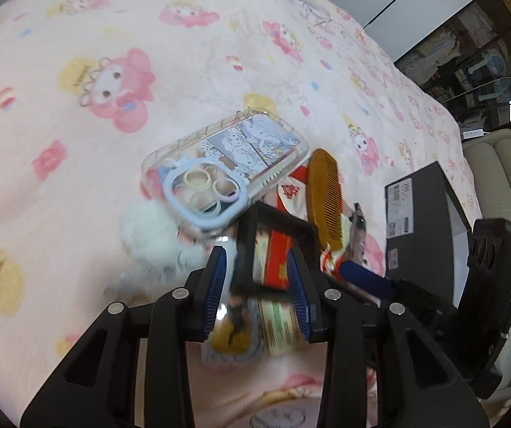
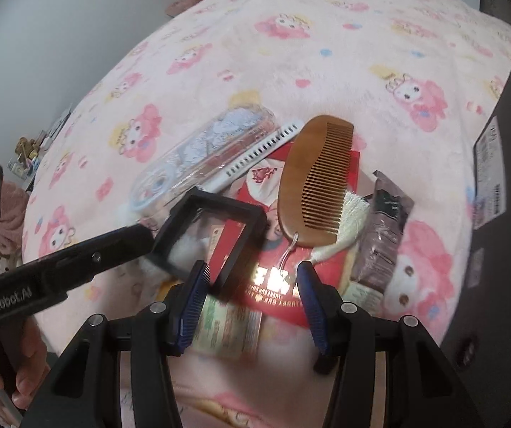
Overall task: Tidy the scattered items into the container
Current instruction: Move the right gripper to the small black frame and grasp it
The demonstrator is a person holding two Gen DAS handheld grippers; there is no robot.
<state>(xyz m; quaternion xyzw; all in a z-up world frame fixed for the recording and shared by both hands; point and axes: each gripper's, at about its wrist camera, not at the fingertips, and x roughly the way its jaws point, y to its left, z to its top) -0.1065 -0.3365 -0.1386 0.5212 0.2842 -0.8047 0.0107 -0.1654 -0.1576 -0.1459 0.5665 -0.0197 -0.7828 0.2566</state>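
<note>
Scattered items [image 2: 277,221] lie heaped on the bed right under both my tools. My left hand-held gripper [image 1: 255,251] has its blue pads apart, and one side bar of a black square frame [image 1: 280,219] runs between them without either pad pressing on it. My right hand-held gripper [image 2: 252,266] is also spread wide, holding nothing, above a red envelope [image 2: 353,167], with the frame's near corner just inside its left pad. My fingers [image 2: 23,374] show at the lower left of the right wrist view.

A green-printed paper packet [image 2: 227,328] sits partly under the envelope. A wooden comb [image 2: 302,185] lies across the envelope, and a brown packet [image 2: 384,232] lies just beside it. Past the frame a clear phone case [image 1: 227,157] rests partly on a white fluffy thing [image 1: 155,235]. The container, a black box [image 1: 419,221], stands on the pink cartoon blanket [image 1: 77,35] near the heap, beyond the brown packet.
</note>
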